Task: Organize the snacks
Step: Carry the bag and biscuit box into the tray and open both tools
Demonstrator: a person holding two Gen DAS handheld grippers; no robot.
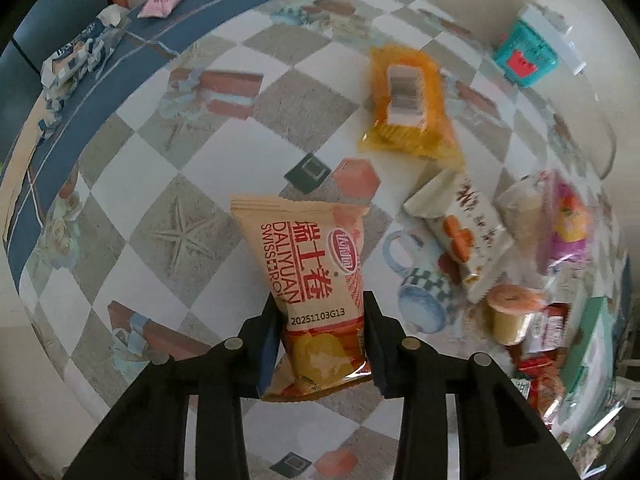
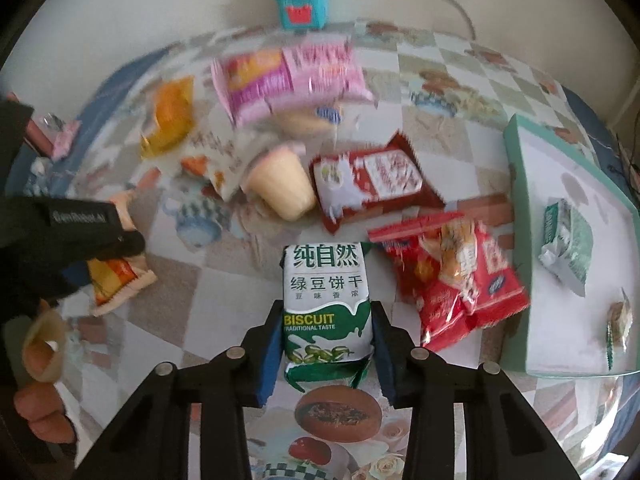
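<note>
My left gripper is shut on a beige and orange Swiss roll packet, gripped near its lower end and held above the checked tablecloth. In the right wrist view this packet shows at the left, under the left tool's black housing. My right gripper is shut on a green and white biscuit packet, its pads pressing both sides. A white tray with a teal rim lies at the right. It holds a green and white packet and a small wrapped sweet.
Loose snacks crowd the table's middle: red packets, a dark red packet, a pudding cup, a pink packet, an orange packet. A teal box stands by the wall. A person's hand shows at lower left.
</note>
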